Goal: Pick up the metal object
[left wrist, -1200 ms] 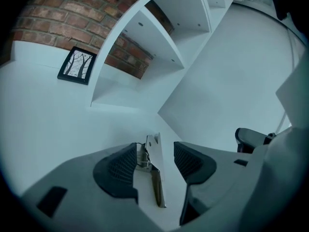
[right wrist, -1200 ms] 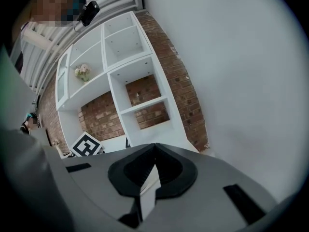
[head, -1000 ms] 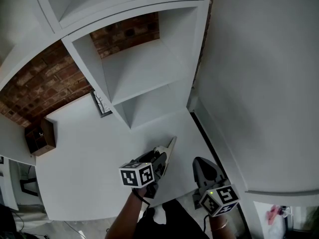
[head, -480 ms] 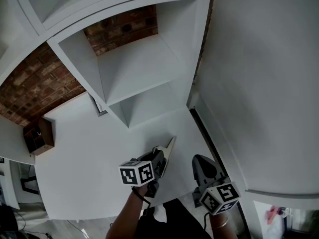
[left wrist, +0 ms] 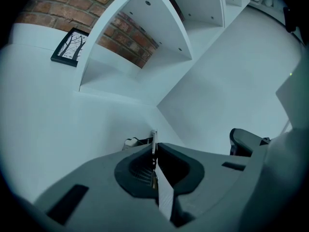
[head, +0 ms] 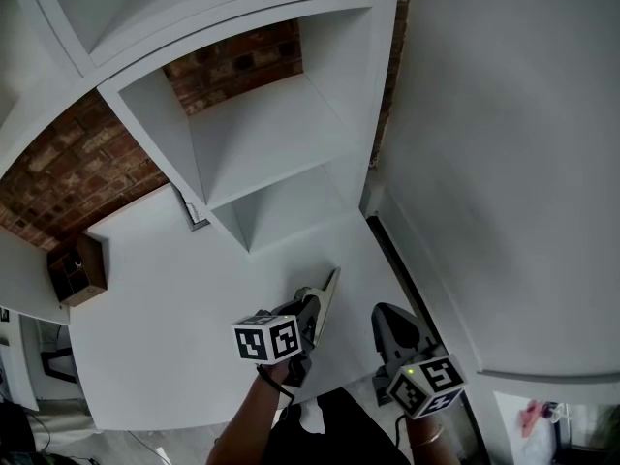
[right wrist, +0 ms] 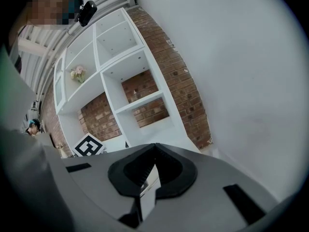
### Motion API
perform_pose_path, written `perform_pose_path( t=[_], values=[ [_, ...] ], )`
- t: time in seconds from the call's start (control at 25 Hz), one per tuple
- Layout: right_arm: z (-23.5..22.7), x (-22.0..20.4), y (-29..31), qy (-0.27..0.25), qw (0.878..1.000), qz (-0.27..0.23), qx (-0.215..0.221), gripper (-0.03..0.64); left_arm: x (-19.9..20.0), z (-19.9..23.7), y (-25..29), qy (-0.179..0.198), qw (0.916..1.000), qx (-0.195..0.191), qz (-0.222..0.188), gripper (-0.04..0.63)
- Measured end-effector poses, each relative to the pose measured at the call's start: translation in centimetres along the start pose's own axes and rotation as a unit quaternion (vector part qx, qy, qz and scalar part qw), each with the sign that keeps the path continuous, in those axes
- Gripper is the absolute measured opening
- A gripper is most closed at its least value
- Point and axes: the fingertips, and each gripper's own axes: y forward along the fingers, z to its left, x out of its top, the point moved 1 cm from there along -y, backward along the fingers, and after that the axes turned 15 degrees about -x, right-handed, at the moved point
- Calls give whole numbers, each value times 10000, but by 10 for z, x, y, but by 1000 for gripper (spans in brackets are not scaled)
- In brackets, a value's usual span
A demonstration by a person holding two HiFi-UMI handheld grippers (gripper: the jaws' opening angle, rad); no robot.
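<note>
The left hand-held gripper, spread a second ago, now pinches the metal object near the foot of the shelf unit, so lifting likely comes next; the right hand-held gripper is pressed together, empty.

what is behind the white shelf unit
A brick wall shows through the open backs of the white shelf unit. Whatever lies behind its solid side panels and shelves is covered by them.
</note>
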Motion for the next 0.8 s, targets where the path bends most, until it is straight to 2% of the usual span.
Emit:
perform_pose_path(
  t=[0.2,0.28,0.4,0.56,0.8],
  values=[
    [-1,3,-6,-82,9999,-58,-43,5,1,-8,5,73,9999,-74,67,11],
    [-1,7,-8,-78,9999,-124,-33,5,5,-15,5,221,9997,-86,41,11],
    [-3,11,-11,-138,9997,-179,-79,5,18,-33,1,668,9978,-50,-5,11],
    [-2,21,-13,-244,9993,-285,-65,5,41,-60,-9,1357,9906,31,-156,11],
    [1,35,-14,-448,9982,-400,-31,5,67,-89,-24,1810,9824,25,-451,11]
  ],
)
